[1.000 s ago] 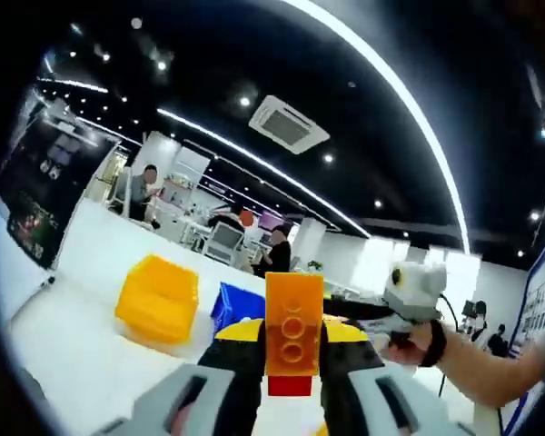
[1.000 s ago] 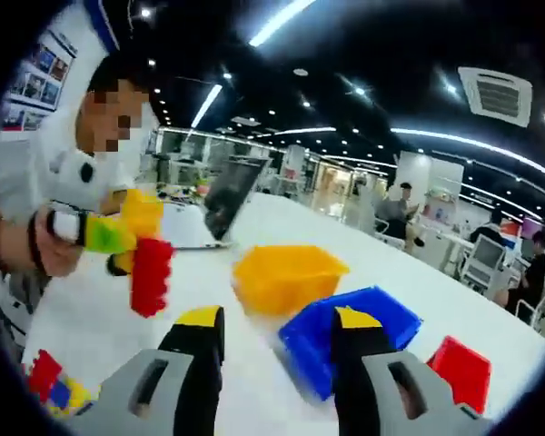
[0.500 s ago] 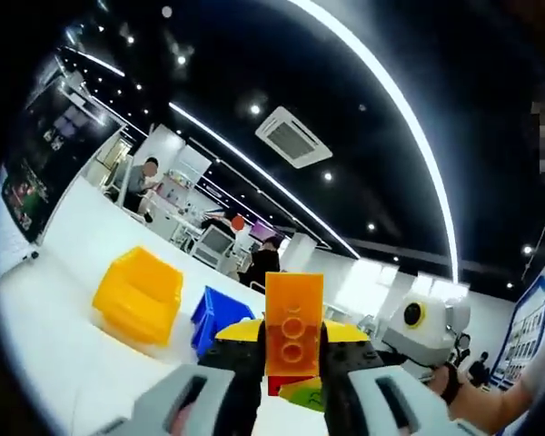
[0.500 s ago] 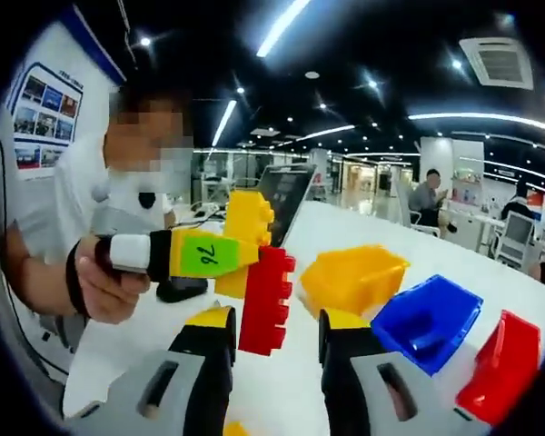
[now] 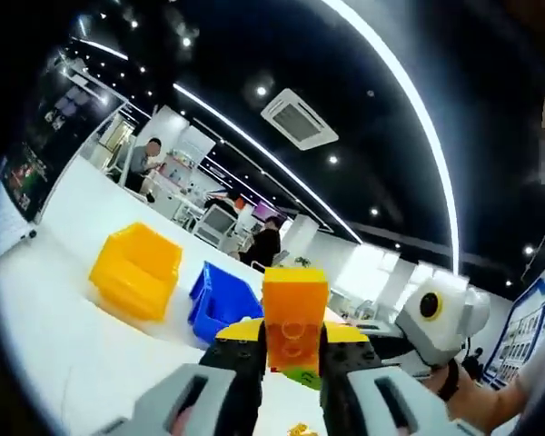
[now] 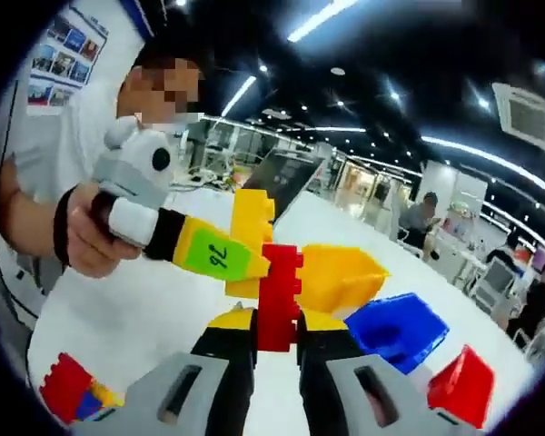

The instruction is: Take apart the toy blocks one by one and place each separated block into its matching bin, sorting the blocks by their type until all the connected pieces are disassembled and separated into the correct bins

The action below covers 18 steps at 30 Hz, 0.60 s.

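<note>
Two grippers share one stack held above the table (image 6: pixel 118 309): left gripper (image 5: pixel 289 350) clamped on yellow block (image 5: pixel 293 313), right gripper (image 6: pixel 277 329) closed on red block (image 6: pixel 279 295); a twisted pull could drop either, missing the bins (image 6: pixel 395 327).

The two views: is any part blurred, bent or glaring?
Left gripper view: the ceiling light strip curves from fisheye distortion, and the orange block is sharp. Right gripper view: the red block is sharp, and the red bin at the edge looks stretched.

Yellow bin (image 6: pixel 341 277), blue bin (image 6: pixel 395 329), red bin (image 6: pixel 460 388) crowd the white table (image 6: pixel 127 313).
</note>
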Tool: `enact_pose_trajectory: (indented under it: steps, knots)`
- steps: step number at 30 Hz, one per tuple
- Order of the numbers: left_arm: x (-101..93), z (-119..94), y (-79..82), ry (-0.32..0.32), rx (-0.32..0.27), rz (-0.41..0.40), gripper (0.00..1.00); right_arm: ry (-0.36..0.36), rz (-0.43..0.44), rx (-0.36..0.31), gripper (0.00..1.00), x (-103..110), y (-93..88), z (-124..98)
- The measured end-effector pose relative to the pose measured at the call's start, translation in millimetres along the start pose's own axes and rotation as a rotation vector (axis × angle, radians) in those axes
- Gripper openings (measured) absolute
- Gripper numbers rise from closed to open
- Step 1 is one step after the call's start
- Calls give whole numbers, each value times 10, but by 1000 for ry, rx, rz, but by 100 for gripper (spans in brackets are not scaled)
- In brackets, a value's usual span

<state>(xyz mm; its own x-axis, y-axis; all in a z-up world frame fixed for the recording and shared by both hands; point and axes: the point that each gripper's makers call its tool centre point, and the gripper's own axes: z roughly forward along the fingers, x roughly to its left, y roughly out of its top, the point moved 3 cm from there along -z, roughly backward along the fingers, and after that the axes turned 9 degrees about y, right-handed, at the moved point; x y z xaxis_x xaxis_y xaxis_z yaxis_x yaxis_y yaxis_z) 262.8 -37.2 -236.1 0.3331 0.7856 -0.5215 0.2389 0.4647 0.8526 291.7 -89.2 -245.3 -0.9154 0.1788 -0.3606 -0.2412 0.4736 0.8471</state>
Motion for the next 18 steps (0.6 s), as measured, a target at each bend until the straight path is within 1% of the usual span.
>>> enact_pose_trajectory:
  steps: [1, 2, 3, 6, 7, 8, 9, 10, 11, 12, 13, 14, 15, 16, 17, 18]
  knots:
    - [-8, 3, -19, 4, 8, 6, 23, -36, -80, 39, 17, -18, -9, -27]
    - [-29, 11, -51, 8, 14, 9, 23, -54, -101, 60, 17, -20, -24, -44]
    - [-50, 16, -78, 13, 13, 19, 24, -59, -93, 56, 17, -10, -27, -50]
    - [-95, 17, -88, 17, -21, 23, 24, -73, -71, 24, 17, -19, -38, -119]
    - [-100, 7, -74, 15, -26, 13, 26, -123, -79, 47, 17, -85, -85, -188]
    - [-113, -13, -68, 15, -25, 14, 32, -141, -96, 55, 17, -128, -103, -224]
    - [-122, -30, -72, 8, -8, 36, 41, -163, -124, 59, 17, -158, -113, -283]
    - [-132, -53, -100, 5, 27, 39, 46, -186, -167, 64, 17, -183, -110, -351]
    - [-150, -70, -109, -9, 59, 2, 47, -214, -239, 79, 17, -189, -94, -420]
    - [-185, -95, -120, -32, 94, -51, 48, -252, -338, 102, 17, -195, -64, -498]
    - [-227, -116, -79, -69, 120, -158, 50, -288, -478, 139, 17, -169, -24, -565]
    - [-259, -132, -52, -96, 126, -214, 53, -320, -624, 168, 17, -120, 25, -621]
    - [-324, -164, 11, -151, 146, -326, 59, -343, -806, 199, 17, -12, 84, -669]
    - [-363, -189, 46, -195, 173, -411, 61, -365, -921, 237, 17, 42, 73, -701]
    - [-377, -205, 65, -229, 211, -494, 61, -379, -1004, 259, 17, 118, 93, -711]
    - [-386, -217, 57, -241, 246, -547, 57, -410, -1056, 261, 17, 178, 128, -732]
